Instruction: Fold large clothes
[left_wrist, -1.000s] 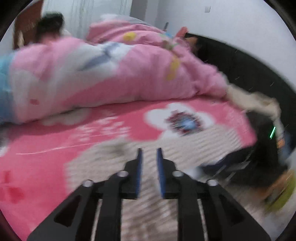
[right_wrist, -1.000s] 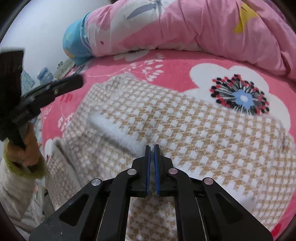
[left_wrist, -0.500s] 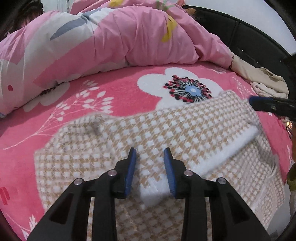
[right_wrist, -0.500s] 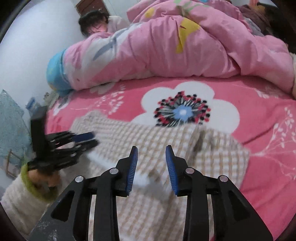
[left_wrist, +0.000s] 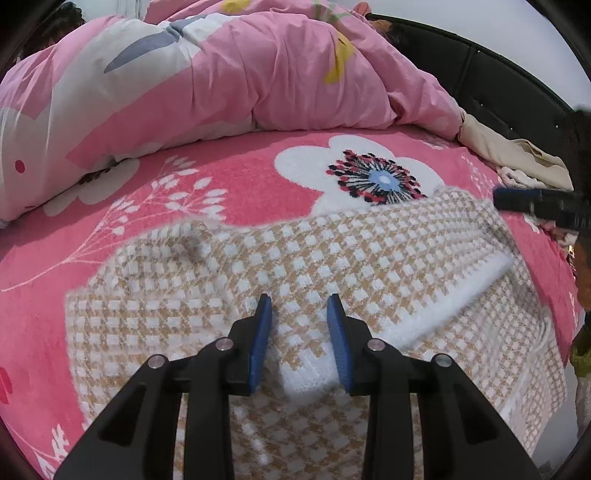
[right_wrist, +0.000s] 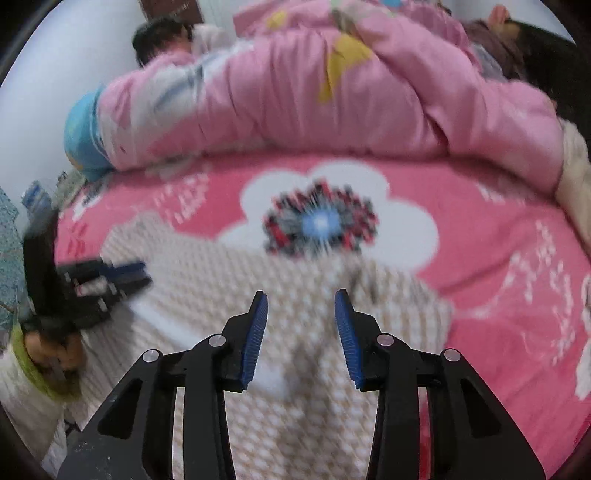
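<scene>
Pink flowered bedding covers the bed (left_wrist: 236, 192), with a rumpled pink duvet (left_wrist: 258, 74) heaped at the far side. Spread just ahead of both grippers lies the tan-and-white checked garment (left_wrist: 332, 258), a white band of it folded across. Left gripper (left_wrist: 299, 332) hovers over that band, jaws apart and empty. Right gripper (right_wrist: 301, 332), blurred, is likewise spread wide above the garment, holding nothing.

Pink duvet (left_wrist: 229, 74) w/ sleeper (right_wrist: 162, 37), floral sheet (left_wrist: 258, 173).
</scene>
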